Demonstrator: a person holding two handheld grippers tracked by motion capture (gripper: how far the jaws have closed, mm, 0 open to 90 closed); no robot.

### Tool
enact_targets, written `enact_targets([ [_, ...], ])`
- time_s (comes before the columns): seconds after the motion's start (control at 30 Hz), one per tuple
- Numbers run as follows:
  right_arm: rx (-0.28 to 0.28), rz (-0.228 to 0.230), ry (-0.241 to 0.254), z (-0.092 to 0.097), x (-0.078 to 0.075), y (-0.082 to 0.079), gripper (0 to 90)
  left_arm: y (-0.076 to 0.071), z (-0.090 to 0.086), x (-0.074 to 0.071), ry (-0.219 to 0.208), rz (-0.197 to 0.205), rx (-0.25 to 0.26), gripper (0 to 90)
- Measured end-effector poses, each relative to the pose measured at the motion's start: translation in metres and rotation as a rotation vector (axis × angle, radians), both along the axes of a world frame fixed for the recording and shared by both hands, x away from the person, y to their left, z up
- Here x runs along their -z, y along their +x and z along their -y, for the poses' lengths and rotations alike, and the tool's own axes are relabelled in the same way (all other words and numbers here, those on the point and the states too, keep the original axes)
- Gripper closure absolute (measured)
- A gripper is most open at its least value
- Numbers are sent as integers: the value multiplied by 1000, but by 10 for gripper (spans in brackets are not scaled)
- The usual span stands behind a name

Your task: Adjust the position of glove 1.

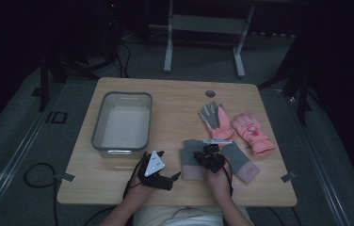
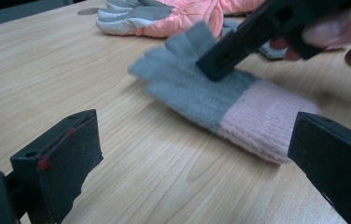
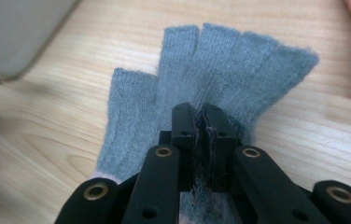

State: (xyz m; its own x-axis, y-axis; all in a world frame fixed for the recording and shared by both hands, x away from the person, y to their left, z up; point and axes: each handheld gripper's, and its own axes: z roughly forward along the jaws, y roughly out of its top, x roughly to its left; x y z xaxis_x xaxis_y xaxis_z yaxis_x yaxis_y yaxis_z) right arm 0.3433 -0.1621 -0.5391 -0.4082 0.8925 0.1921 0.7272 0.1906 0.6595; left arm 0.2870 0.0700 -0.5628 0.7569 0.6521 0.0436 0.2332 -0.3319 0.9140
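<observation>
Grey-and-pink fingerless glove (image 3: 211, 79) lies flat near the table's (image 1: 175, 99) front edge, cuff toward the person, right gripper (image 3: 200, 140) clenched on its palm fabric, left gripper (image 2: 197, 154) released just beside it, bin (image 1: 122, 123) off left.

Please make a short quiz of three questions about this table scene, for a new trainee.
1. True or false: the right gripper is shut on the grey knit glove.
2. How do the left gripper's jaws stand? A) wide apart with nothing between them B) closed on a glove C) inside the bin
3. What lies in the grey bin?

Key
1. True: its jaws pinch the fabric near the palm.
2. A
3. Nothing that can be seen; the gloves, including the pink padded pair, all lie on the table.
</observation>
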Motion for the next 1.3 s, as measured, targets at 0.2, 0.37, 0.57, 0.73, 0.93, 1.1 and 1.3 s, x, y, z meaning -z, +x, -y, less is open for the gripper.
enact_targets([
  [0.2,30,14,1,-2,10,0,805,0,0,0,0,1,0,22],
  [0.37,27,23,-3,0,8,2,654,0,0,0,1,1,1,22],
  [0.57,-25,82,15,15,-14,6,636,0,0,0,1,0,0,22],
  [0.73,-131,135,-5,34,-32,13,646,0,0,0,-1,-2,1,22],
  [0.93,-334,180,-81,77,-46,17,677,0,0,0,-2,-3,0,22],
  [1.1,-377,157,-129,114,-45,17,685,0,0,0,-4,-2,-1,22],
  [1.3,-391,122,-176,143,-36,17,647,1,-1,0,-11,-3,-2,22],
])
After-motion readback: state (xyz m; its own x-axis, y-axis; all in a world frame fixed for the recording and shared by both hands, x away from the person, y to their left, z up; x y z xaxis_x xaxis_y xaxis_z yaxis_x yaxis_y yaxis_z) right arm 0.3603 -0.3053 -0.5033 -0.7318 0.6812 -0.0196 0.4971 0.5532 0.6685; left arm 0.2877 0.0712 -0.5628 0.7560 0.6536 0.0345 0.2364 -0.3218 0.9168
